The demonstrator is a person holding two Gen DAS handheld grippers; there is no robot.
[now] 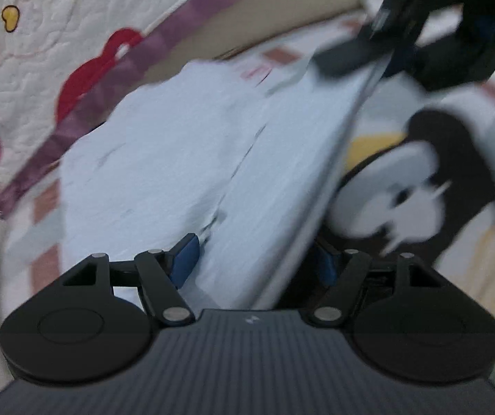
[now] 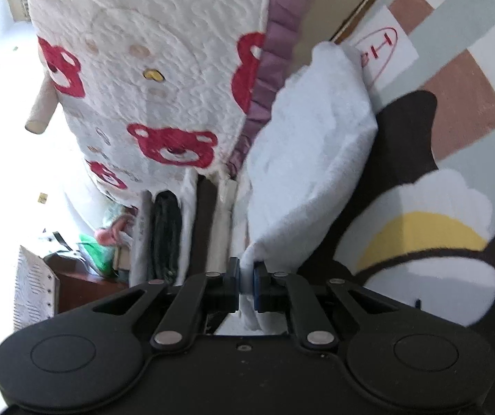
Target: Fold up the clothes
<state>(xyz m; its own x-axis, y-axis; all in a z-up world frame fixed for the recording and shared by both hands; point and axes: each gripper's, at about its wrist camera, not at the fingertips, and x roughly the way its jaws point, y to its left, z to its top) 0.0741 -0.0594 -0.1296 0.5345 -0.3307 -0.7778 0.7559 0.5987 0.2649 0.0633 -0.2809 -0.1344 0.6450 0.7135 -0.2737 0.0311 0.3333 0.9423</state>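
Right gripper (image 2: 246,278): pads clamped on a corner of the pale blue garment (image 2: 309,145), lifted above the patterned rug (image 2: 461,110). Left gripper (image 1: 258,263): fingers apart, garment fold lying between them.

The garment (image 2: 302,159) was a pale blue-white cloth, soft and matt with a faintly fuzzy nap. The bedspread (image 2: 150,69) was quilted cream fabric, puckered along its stitching, edged with a purple pleated frill (image 2: 275,69). The rug (image 2: 455,131) looked short-piled and matt. Each claw (image 2: 246,287) was matt black plastic with dull metal rivets and blue pads (image 1: 185,263).
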